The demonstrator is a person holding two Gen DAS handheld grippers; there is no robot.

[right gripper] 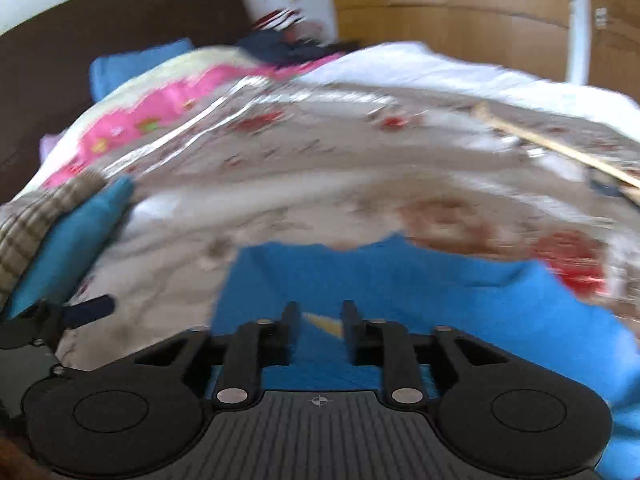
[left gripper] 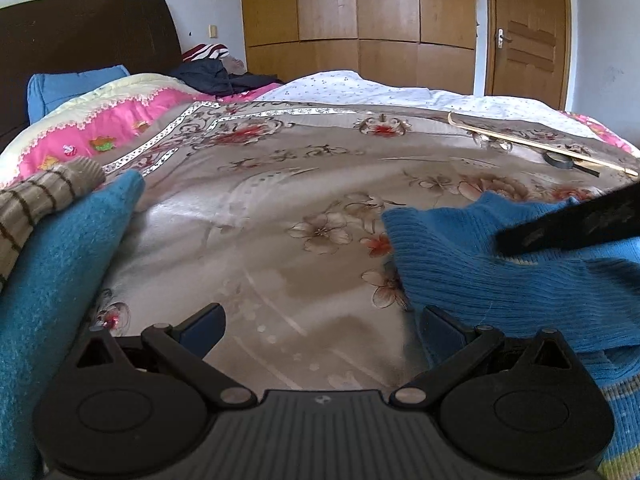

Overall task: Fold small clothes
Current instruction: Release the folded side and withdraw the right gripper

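A ribbed blue knit garment (left gripper: 500, 276) lies rumpled at the lower right of the left wrist view, on a bed's floral quilt (left gripper: 280, 200). The left tool (left gripper: 320, 328) hangs spread wide and empty above the quilt. In the blurred right wrist view, the right tool (right gripper: 319, 316), jaws narrowly parted, sits over the blue cloth (right gripper: 400, 280), gripping nothing visible.

Floral bedspread (left gripper: 280, 184); wooden stick (left gripper: 540, 146) on it; pink quilt (left gripper: 120, 120), wardrobe (left gripper: 360, 16) beyond.
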